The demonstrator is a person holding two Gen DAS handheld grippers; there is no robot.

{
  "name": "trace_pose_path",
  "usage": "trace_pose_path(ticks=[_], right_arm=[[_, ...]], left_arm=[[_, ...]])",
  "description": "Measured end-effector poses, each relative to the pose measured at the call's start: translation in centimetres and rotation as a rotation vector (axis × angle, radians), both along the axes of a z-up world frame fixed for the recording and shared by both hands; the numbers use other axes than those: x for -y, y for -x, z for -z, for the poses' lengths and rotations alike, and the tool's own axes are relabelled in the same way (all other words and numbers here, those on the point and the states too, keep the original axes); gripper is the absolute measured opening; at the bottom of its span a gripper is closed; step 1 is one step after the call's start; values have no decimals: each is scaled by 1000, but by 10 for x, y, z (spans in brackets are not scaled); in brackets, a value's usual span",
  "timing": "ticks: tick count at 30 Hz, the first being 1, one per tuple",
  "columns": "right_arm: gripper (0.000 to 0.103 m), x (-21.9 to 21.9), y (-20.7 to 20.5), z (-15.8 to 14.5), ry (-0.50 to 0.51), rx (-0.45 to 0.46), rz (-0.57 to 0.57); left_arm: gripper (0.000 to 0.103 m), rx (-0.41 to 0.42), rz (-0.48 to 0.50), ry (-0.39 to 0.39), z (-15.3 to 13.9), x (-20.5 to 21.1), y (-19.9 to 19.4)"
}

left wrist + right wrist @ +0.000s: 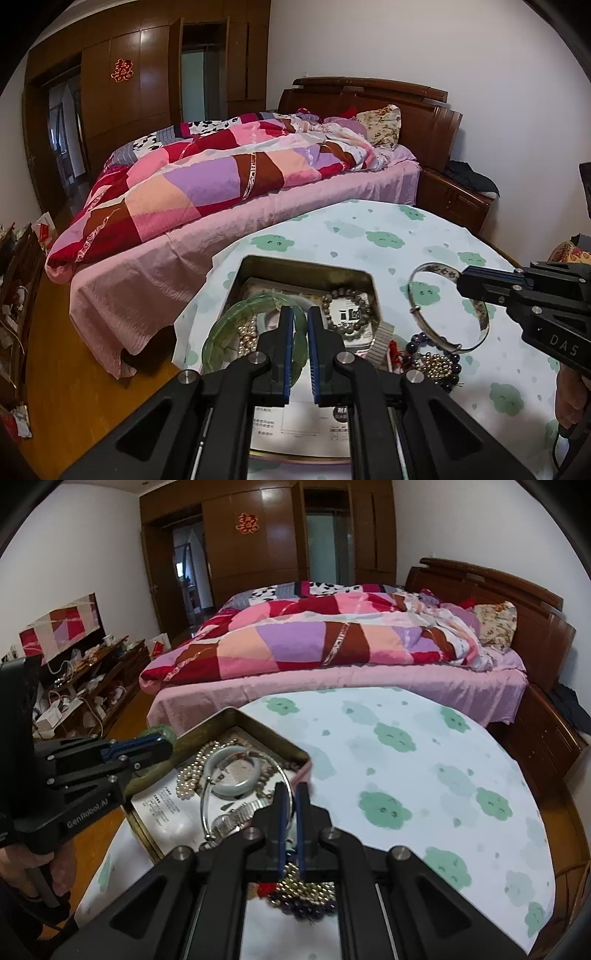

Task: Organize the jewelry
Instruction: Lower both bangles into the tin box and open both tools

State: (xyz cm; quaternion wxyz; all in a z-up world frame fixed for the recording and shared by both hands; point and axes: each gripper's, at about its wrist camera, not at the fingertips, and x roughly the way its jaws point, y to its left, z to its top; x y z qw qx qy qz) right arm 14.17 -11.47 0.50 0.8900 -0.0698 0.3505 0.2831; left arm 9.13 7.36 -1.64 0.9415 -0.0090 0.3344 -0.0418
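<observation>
Left gripper point(300, 317): hovering over the near end of the tin, its blue-lined fingers pressed onto the rim of the green bangle point(225, 325), which stands tilted between them.
Right gripper point(291, 797): narrowed onto the silver bangle point(448, 306); from the left camera its tips pinch the bangle's far rim and hold the ring lifted, tilted over the cloth just right of the tin.
Tin point(306, 264): an open gold-coloured metal box on the table's left side, with printed paper lying inside it.
Inside the tin: a grey-brown bead bracelet point(347, 310) at the far right, pearl-like beads point(245, 338) under the green bangle, and, seen from the right camera, a pale jade bangle point(232, 771) and a metal watch point(236, 818).
Loose pile point(432, 360): gold and dark purple beads with a scrap of red cord, on the cloth beside the tin, beneath the silver bangle.
Table point(406, 768): round, covered in white cloth with green cloud prints.
Beyond: a bed point(207, 184) with a patchwork quilt, close to the table's far edge.
</observation>
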Motion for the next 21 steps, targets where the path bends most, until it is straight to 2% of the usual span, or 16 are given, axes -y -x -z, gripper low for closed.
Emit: trace_pose_path(ticks=[21], right_arm=[[6,-55,-4,28,53,-32,-68]], left_arm=[[7,-63,-24,31,25,-18,-14]])
